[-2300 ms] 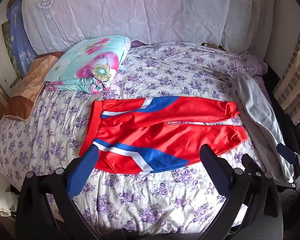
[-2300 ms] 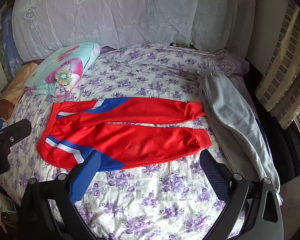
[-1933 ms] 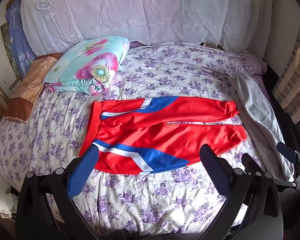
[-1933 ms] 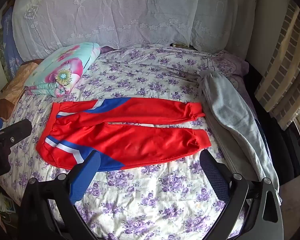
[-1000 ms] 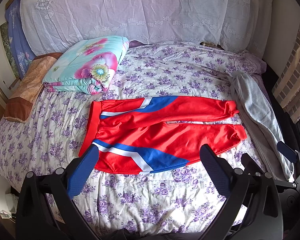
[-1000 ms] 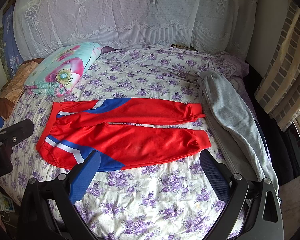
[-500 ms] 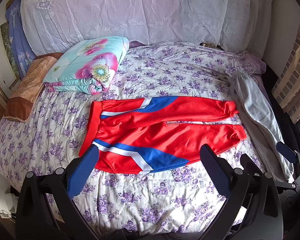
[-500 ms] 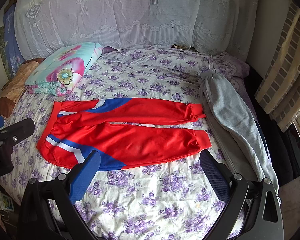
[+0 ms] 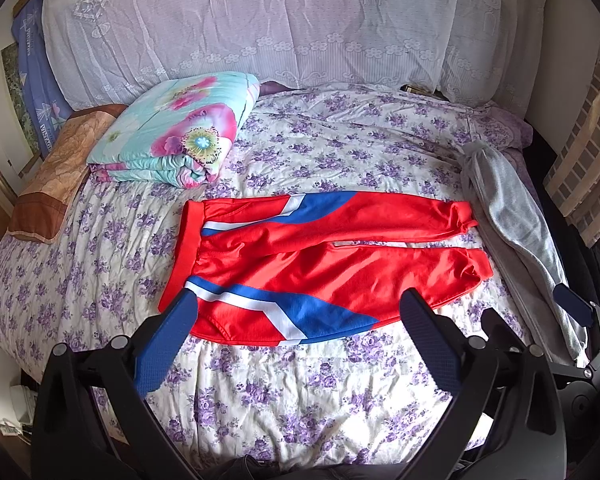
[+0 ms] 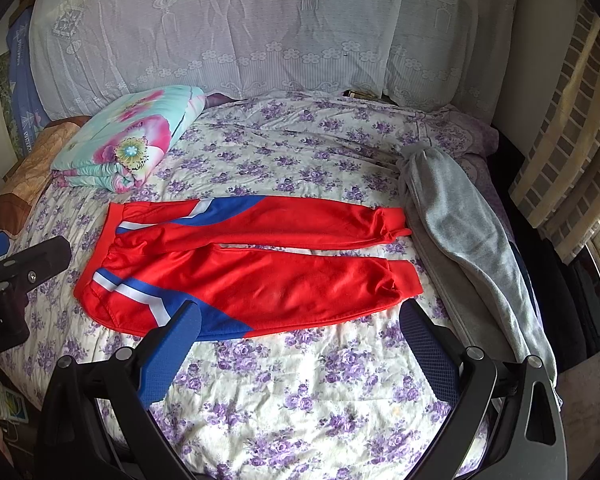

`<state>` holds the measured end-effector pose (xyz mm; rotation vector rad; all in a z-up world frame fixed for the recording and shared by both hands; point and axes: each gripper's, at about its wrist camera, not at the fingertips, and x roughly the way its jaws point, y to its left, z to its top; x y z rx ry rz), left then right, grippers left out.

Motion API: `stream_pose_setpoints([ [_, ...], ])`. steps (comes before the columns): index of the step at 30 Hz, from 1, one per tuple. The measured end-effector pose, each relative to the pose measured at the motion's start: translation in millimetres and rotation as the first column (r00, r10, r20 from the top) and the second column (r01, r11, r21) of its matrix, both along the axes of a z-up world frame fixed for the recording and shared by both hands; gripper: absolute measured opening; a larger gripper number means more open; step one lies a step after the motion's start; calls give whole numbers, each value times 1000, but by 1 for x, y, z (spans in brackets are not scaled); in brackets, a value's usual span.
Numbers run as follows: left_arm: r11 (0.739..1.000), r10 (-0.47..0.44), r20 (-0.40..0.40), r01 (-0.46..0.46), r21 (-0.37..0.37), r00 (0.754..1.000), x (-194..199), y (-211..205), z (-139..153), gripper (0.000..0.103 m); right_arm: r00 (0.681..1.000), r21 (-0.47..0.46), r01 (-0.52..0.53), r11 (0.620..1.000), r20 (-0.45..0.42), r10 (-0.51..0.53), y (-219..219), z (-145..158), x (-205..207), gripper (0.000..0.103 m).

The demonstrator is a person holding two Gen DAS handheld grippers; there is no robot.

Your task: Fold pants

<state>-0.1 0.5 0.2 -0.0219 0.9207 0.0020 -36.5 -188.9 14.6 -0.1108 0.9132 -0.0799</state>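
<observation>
Change since earlier: almost nothing; both views nearly as before, right view drifted a shade, pants unmoved.
Pants: red pants (image 9: pixel 340 260) with blue-and-white stripes, spread flat on the bed, waistband toward the left, cuffs toward the right, legs side by side with a narrow gap between them.
Left gripper (image 9: pixel 300 312): hovering above the near edge of the bed, fingers spread wide, nothing between them.
Right gripper (image 10: pixel 300 320): likewise hovering, spread wide, empty; clear of the cloth.
Handling: probably light, limp and slick, likely to slide and bunch; no stiffness to carry a fold unaided.
Where to take hold: likely the waistband corner near the stripes for the left, the near cuff (image 10: pixel 404 276) for the right; thicker elastic hems, surer pinch than the smooth leg panel.
Surface: bed sheet (image 9: pixel 300 392), purple floral, soft and wrinkled; expected to give under pressure, easy to pinch along with the pants.
Room: folded floral quilt (image 9: pixel 180 132) at the far left, grey garment (image 10: pixel 460 224) just beside the cuffs, lace curtain (image 9: pixel 300 20) behind.
</observation>
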Motion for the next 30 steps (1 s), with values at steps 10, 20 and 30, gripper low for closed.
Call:
stream_pose_setpoints([
  [10, 1000, -1, 0, 1, 0, 1000, 0, 0, 0, 98, 1000, 0, -1, 1000, 0, 1, 1, 0, 0, 99],
  [20, 1000, 5, -12, -5, -5, 1000, 1, 0, -1, 98, 1000, 1, -1, 1000, -1, 1, 0, 0, 0, 99],
  [30, 992, 39, -348, -78, -100, 937, 33, 30, -121, 98, 987, 78, 85, 993, -142, -74, -42, -64, 25, 99],
])
